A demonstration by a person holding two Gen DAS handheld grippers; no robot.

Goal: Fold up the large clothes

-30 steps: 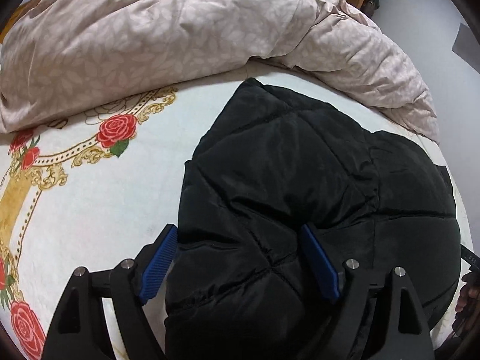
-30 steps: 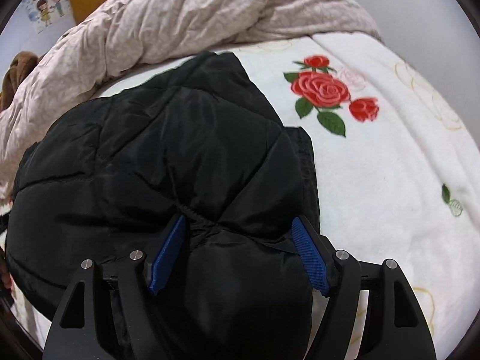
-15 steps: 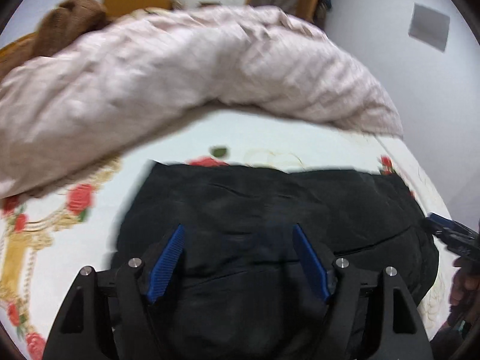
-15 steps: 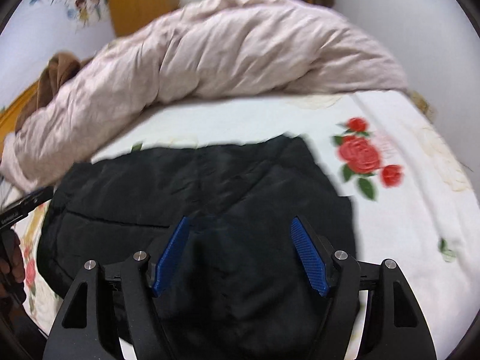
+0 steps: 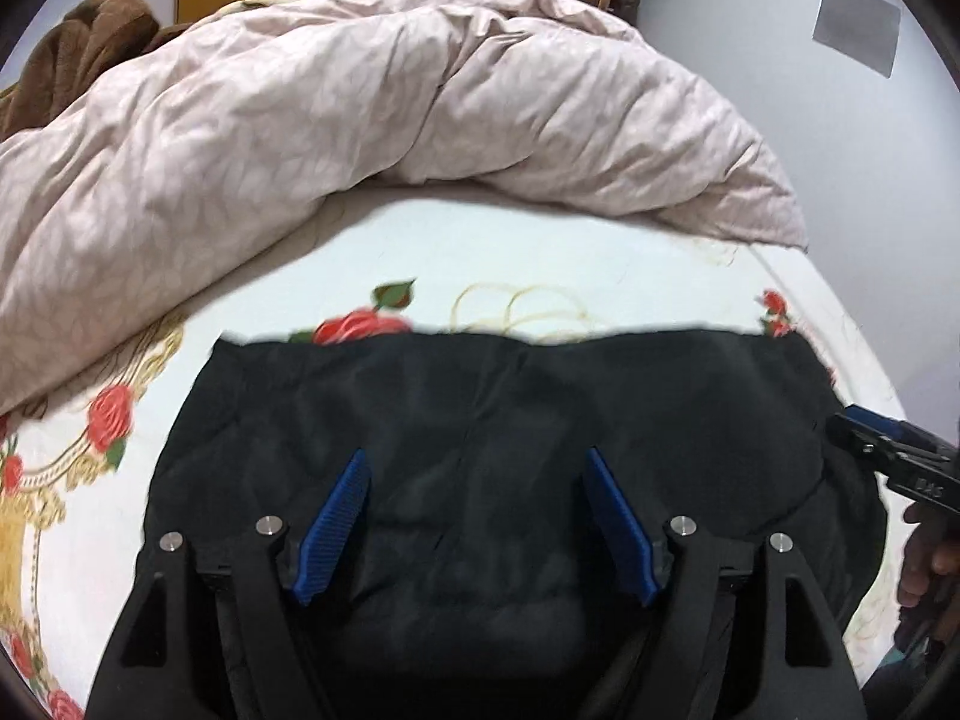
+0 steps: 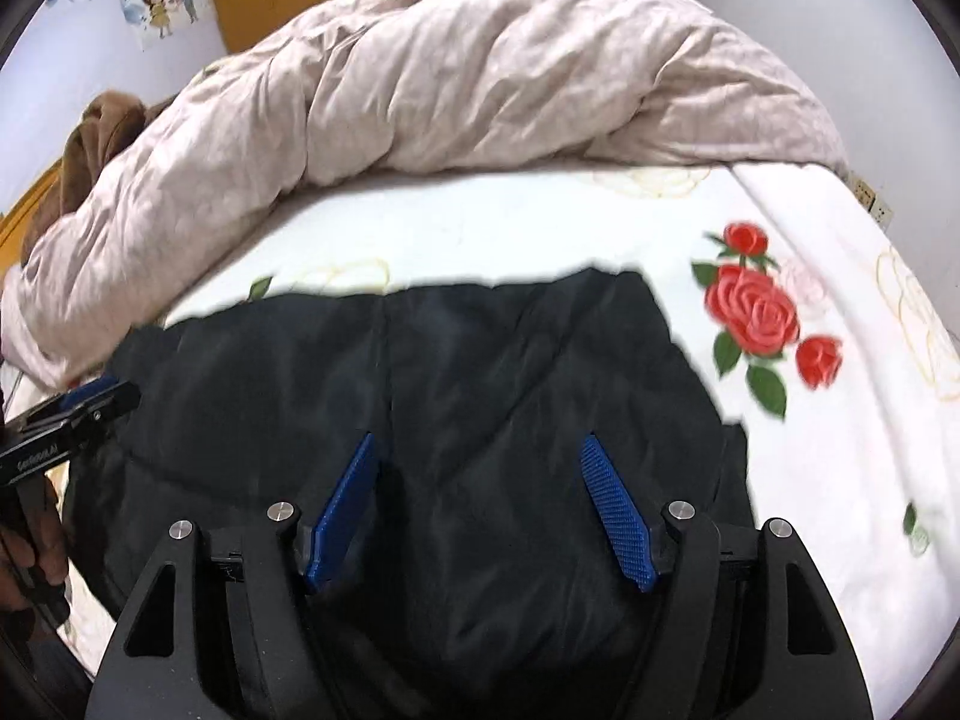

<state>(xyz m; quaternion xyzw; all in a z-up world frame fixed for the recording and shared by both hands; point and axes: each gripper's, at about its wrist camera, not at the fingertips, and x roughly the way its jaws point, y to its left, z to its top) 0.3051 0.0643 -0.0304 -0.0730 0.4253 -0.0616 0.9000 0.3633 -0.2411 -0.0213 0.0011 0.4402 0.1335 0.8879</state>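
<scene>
left wrist view: the left gripper (image 5: 477, 516) has its blue fingers (image 5: 333, 531) spread wide after easing a little closer together just now. between and beneath them shows the black padded jacket (image 5: 492, 420), but the pads press on nothing; whether the finger tips brush the cloth cannot be told through the blur. the jacket lies flat on the bed (image 5: 492, 252), on a white sheet printed with red roses, its far edge straight across the frame. behind it a crumpled pink duvet (image 5: 360, 108) is heaped along the far side of the bed, with a brown garment (image 5: 72, 42) behind its left end. at the right edge the right gripper (image 5: 888, 456) pokes in over the jacket's right side, a hand (image 5: 927, 558) behind it cut off by the frame. the jacket's near part is hidden under the gripper body.

right wrist view: the right gripper (image 6: 480, 510) holds its fingers (image 6: 618, 522) wide apart too, gripping nothing, the jacket (image 6: 456, 372) below them. a rose print (image 6: 756, 306) lies just right of the jacket's corner. at the left edge the left gripper (image 6: 66, 420) shows partly, its hand (image 6: 30, 546) dark and cropped. the jacket's near hem is out of sight.
</scene>
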